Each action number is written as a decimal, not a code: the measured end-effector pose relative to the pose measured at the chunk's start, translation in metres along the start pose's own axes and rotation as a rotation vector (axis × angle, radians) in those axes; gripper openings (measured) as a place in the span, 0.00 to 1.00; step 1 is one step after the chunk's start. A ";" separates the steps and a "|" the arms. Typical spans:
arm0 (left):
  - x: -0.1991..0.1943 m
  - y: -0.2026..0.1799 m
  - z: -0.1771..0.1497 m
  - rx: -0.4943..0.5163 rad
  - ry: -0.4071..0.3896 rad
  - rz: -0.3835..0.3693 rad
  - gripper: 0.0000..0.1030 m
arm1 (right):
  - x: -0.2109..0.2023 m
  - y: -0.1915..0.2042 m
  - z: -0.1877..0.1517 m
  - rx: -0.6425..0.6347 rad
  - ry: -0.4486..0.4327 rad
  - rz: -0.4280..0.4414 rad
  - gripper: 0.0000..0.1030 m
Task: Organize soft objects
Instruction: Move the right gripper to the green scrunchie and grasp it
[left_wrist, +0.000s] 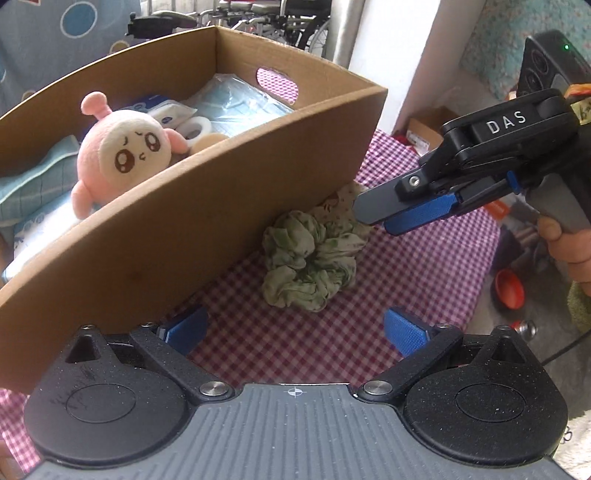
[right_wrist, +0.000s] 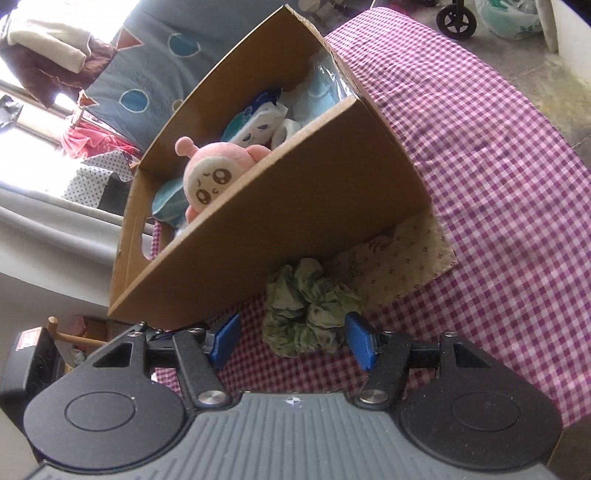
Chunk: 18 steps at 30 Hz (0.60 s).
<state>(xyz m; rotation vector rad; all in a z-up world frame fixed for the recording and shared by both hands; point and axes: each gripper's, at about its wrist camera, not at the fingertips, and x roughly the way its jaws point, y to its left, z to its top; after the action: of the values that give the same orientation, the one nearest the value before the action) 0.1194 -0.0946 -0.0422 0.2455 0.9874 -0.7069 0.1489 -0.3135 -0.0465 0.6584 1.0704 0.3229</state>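
A crumpled green scrunchie (left_wrist: 310, 258) (right_wrist: 306, 314) lies on the pink checked tablecloth (left_wrist: 406, 277), against the near wall of a cardboard box (left_wrist: 184, 221) (right_wrist: 295, 221). A beige floral cloth (right_wrist: 399, 254) lies beside it, partly under the box. In the box sits a pink plush (left_wrist: 129, 151) (right_wrist: 210, 177). My right gripper (right_wrist: 291, 341) (left_wrist: 384, 218) is open, its blue pads either side of the scrunchie's near part and not pressing on it. My left gripper (left_wrist: 295, 328) is open and empty, a little short of the scrunchie.
The box also holds tissue packs (left_wrist: 166, 110) and a blue plastic pack (left_wrist: 240, 103). The table's edge curves down on the right, with a red bowl (left_wrist: 509, 288) on the floor past it. A black speaker (left_wrist: 546, 62) stands at the upper right.
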 end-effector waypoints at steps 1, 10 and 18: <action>0.005 -0.002 0.001 0.012 0.006 0.009 0.99 | 0.005 0.001 0.000 -0.022 0.004 -0.018 0.63; 0.041 -0.012 0.017 0.101 -0.002 0.069 0.91 | 0.035 0.021 0.004 -0.236 -0.025 -0.151 0.62; 0.063 -0.022 0.020 0.140 0.040 0.087 0.72 | 0.051 0.026 -0.003 -0.379 -0.009 -0.176 0.37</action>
<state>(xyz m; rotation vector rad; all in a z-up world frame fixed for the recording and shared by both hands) 0.1412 -0.1479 -0.0809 0.4242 0.9600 -0.6941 0.1716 -0.2647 -0.0663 0.2253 1.0152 0.3581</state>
